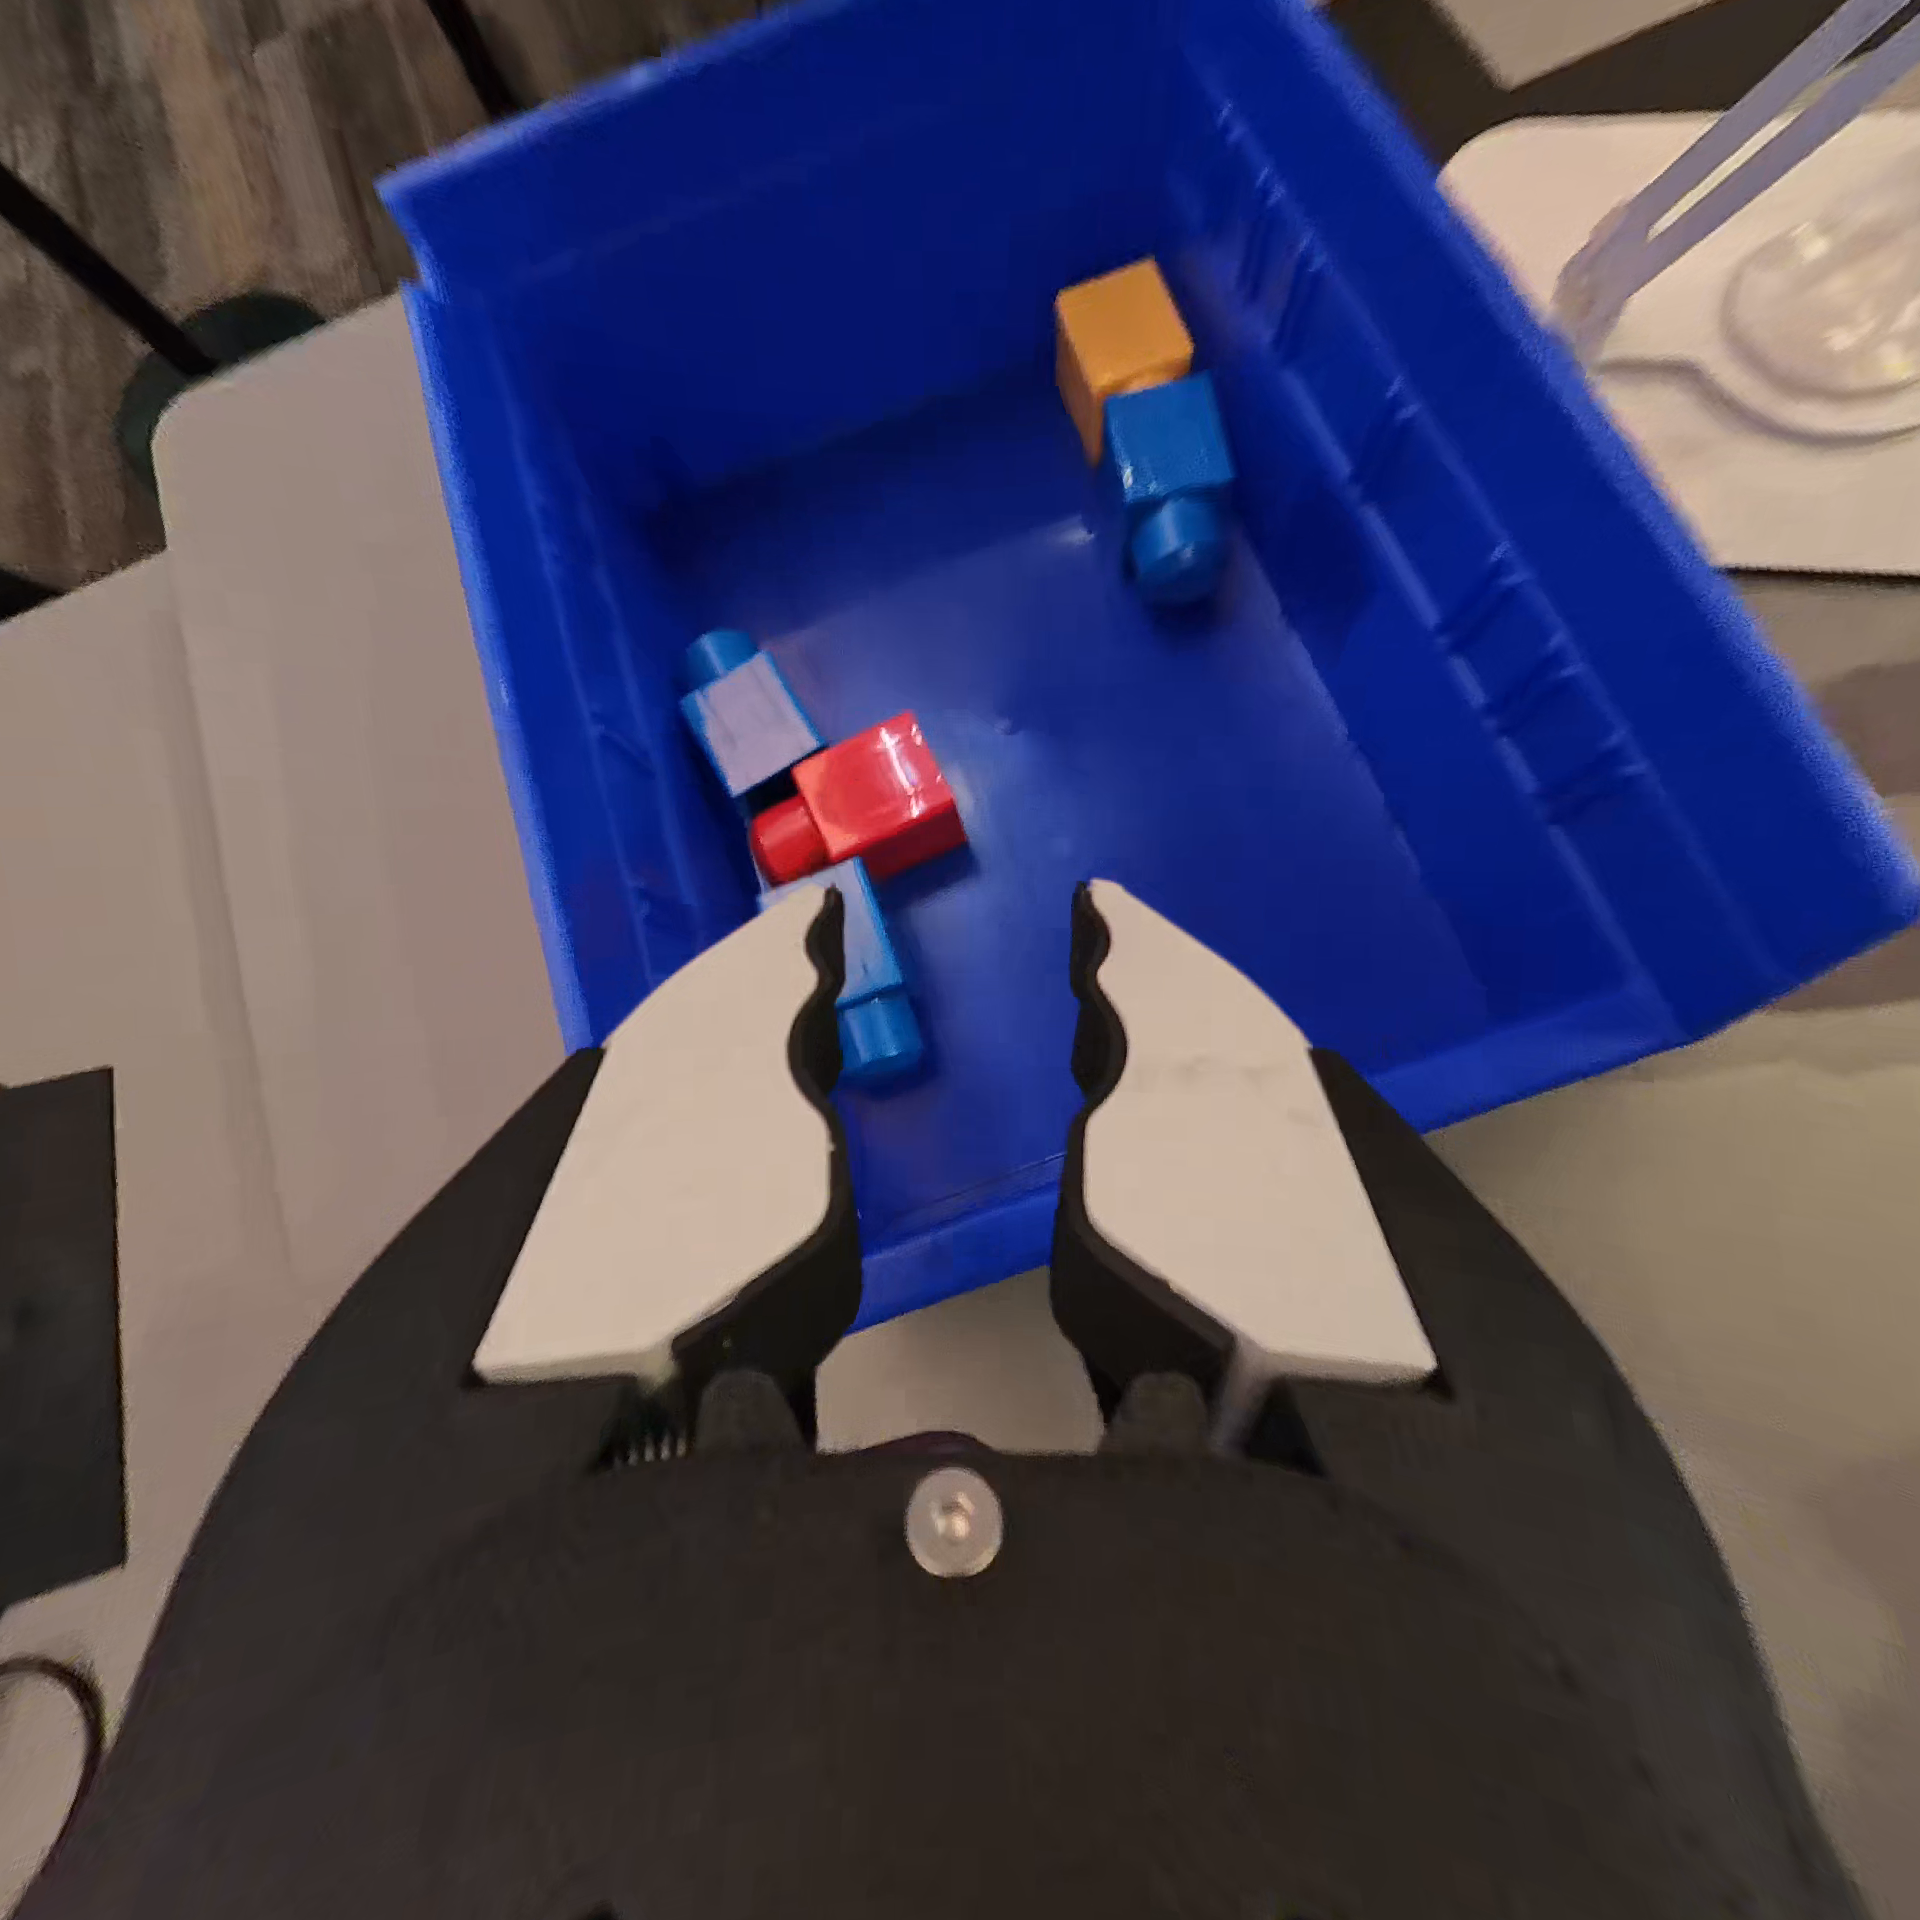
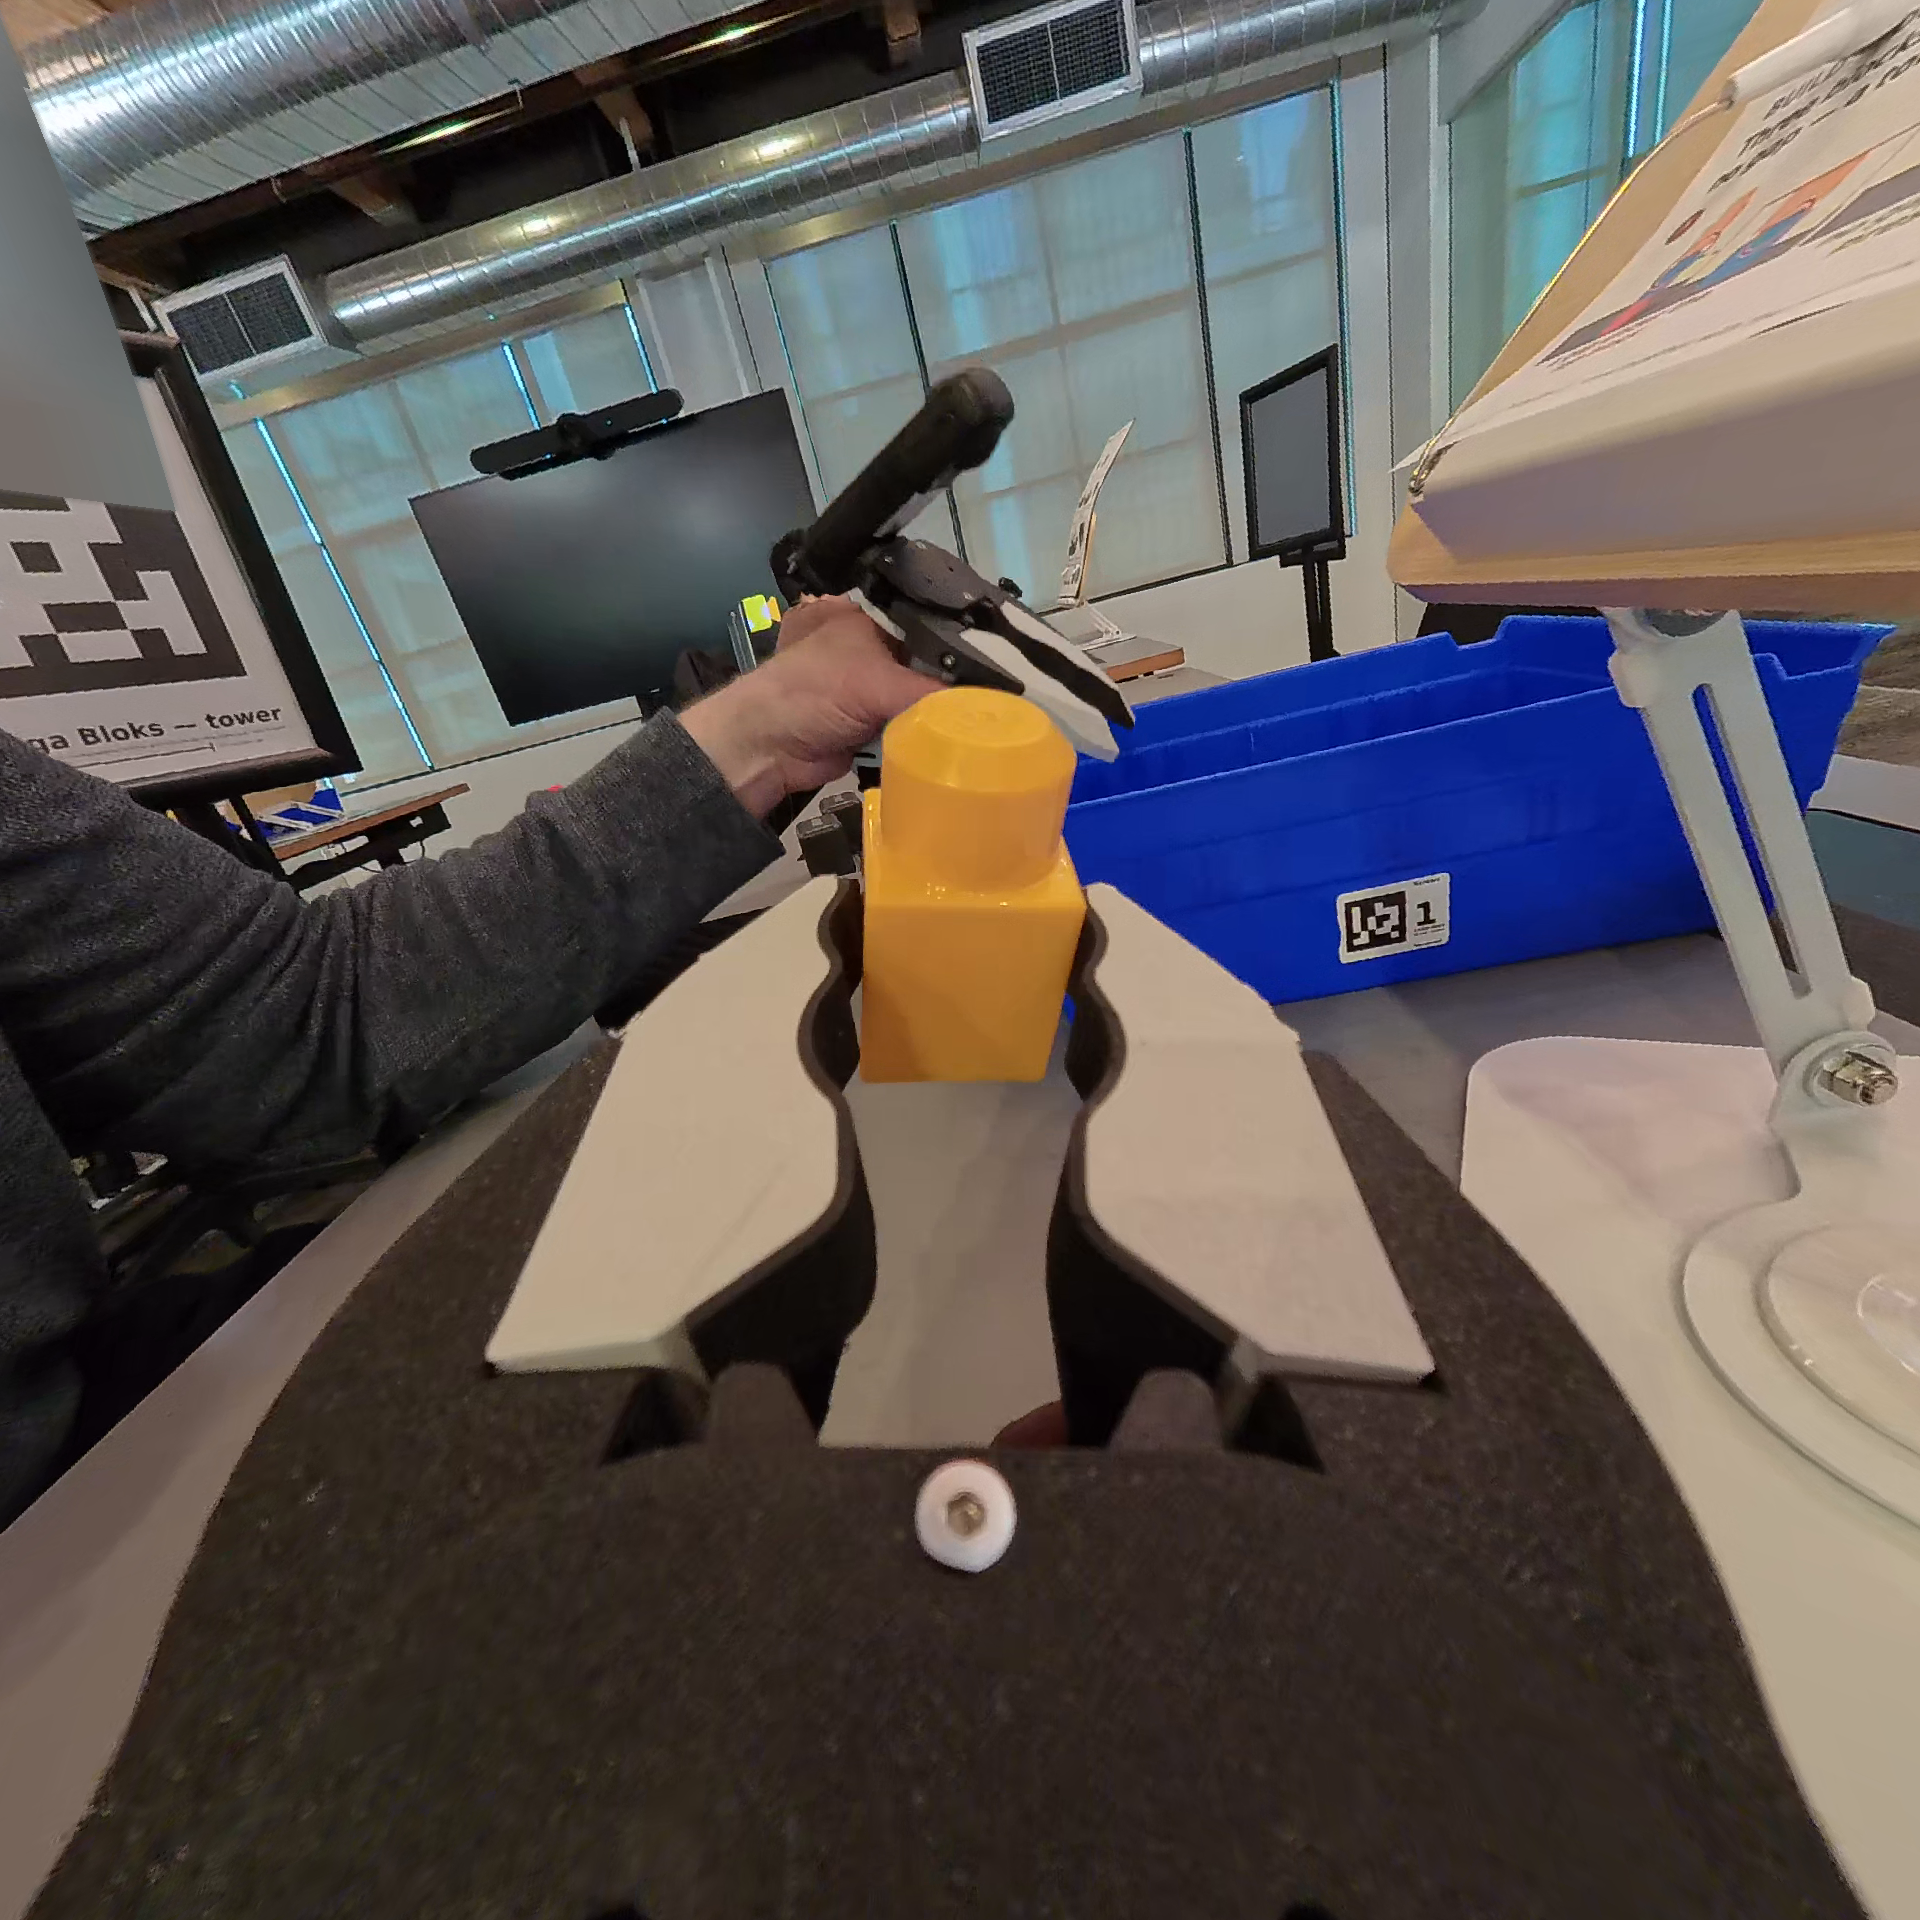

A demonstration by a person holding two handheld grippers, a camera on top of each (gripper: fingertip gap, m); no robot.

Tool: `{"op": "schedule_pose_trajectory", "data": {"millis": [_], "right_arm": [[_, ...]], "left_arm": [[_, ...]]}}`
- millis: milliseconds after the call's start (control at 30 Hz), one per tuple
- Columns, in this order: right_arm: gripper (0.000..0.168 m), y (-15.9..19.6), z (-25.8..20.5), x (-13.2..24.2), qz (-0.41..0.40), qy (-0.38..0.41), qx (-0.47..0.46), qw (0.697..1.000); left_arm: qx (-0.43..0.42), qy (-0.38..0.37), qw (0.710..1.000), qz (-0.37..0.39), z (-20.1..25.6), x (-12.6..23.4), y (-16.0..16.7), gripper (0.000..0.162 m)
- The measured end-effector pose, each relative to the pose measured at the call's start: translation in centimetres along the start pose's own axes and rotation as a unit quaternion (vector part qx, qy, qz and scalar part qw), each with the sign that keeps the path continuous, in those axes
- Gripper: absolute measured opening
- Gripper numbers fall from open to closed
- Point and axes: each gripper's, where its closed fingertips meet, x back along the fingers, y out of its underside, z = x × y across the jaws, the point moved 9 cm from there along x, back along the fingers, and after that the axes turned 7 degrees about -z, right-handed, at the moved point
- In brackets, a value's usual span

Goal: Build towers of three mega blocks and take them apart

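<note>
In the left wrist view a blue bin (image 1: pixel 1558 665) holds several blocks lying on their sides: a red block (image 1: pixel 883 805), a pale blue block (image 1: pixel 743 727), a blue block (image 1: pixel 878 987) partly behind my left finger, and an orange block (image 1: pixel 1122 338) joined to a blue block (image 1: pixel 1169 468). My left gripper (image 1: pixel 956 894) is open and empty, hovering over the bin's near end. My right gripper (image 2: pixel 961 894) is shut on an upright yellow block (image 2: pixel 961 935), stud up, above the table. The left gripper (image 2: pixel 1081 707) also shows beyond it, over the bin (image 2: pixel 1455 821).
A tilted stand with a printed sheet (image 2: pixel 1714 312) rises at the right on a white base (image 2: pixel 1662 1195). A person's sleeved arm (image 2: pixel 416 935) reaches in from the left. A sign board (image 2: pixel 125 623) stands at the far left. There is about 30 centimetres between the tips of the two grippers.
</note>
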Motion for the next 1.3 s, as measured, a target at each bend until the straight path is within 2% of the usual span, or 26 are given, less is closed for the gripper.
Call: {"op": "schedule_pose_trajectory", "data": {"millis": [133, 367, 567, 700, 833, 933, 1067, 1167, 1300], "right_arm": [[0.037, 0.0, 0.0, 0.0, -0.002, -0.001, 0.002, 1.0], [0.037, 0.0, 0.0, 0.0, -0.002, -0.001, 0.001, 1.0], [0.037, 0.0, 0.0, 0.0, 0.0, -0.002, -0.001, 1.0], [0.037, 0.0, 0.0, 0.0, 0.0, -0.002, -0.001, 1.0], [0.037, 0.0, 0.1, 0.1, 0.001, -0.002, -0.003, 1.0], [0.037, 0.0, 0.1, 0.1, 0.002, -0.003, -0.004, 1.0], [0.037, 0.0, 0.1, 0.1, 0.003, -0.003, -0.006, 1.0], [0.037, 0.0, 0.1, 0.1, 0.002, -0.002, -0.005, 1.0], [0.037, 0.1, 0.1, 0.1, 0.0, -0.002, -0.002, 1.0]], "left_arm": [[-0.005, 0.008, 1.0, -0.003, 0.5, -1.9, -0.1, 0.04], [-0.046, -0.027, 0.997, -0.064, 0.4, -4.9, -2.1, 0.049], [-0.048, 0.014, 0.998, -0.036, 1.6, -6.8, -5.5, 0.046], [-0.039, 0.077, 0.996, -0.037, 2.7, -9.6, -7.2, 0.048], [-0.068, 0.08, 0.991, -0.085, 4.1, -12.4, -7.3, 0.05], [-0.064, 0.096, 0.989, -0.095, 4.9, -13.8, -7.2, 0.05], [-0.055, 0.1, 0.987, -0.113, 5.1, -15.1, -7.1, 0.041], [-0.045, 0.103, 0.988, -0.109, 5.0, -15.5, -7.3, 0.032], [-0.061, 0.095, 0.986, -0.127, 4.8, -14.9, -7.2, 0.031]]}}
